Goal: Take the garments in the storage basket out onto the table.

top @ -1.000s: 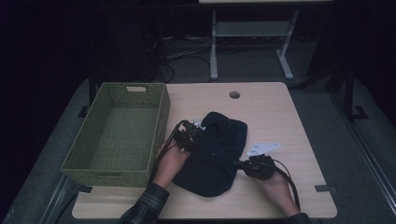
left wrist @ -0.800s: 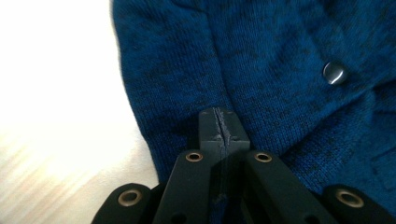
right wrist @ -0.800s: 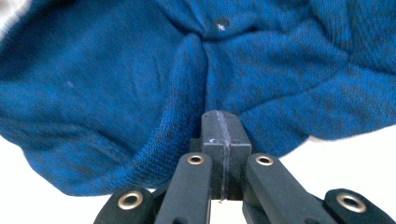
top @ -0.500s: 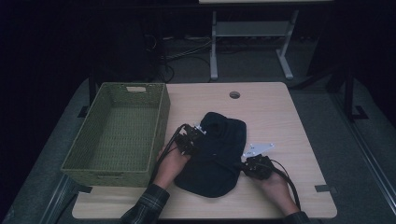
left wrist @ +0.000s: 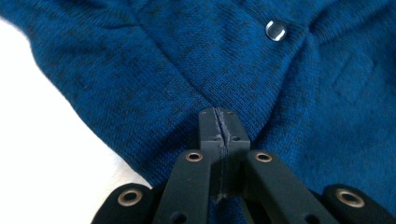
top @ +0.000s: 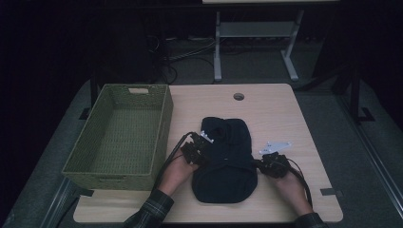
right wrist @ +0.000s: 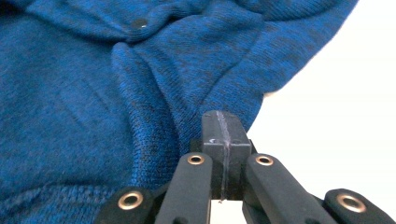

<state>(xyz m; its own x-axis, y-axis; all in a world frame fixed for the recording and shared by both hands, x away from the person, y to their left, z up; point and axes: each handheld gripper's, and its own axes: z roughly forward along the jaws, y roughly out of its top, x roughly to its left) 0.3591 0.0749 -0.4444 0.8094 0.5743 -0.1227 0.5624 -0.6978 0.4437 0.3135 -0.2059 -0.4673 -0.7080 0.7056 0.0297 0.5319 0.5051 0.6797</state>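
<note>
I'm mid-fold on the blue knit garment (top: 224, 161), which lies on the table (top: 280, 109) just right of the empty green basket (top: 123, 137); my left claw (left wrist: 218, 122) is clamped tight at its left edge, my right claw (right wrist: 223, 128) pinched on its right edge; next, I judge, both hands must lift together and carry the fabric over evenly, keeping the edges level

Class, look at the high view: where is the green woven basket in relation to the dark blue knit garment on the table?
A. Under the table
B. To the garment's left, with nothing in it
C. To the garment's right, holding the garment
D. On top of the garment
B: the green woven basket stands left of the dark blue knit garment, its floor bare.
</note>
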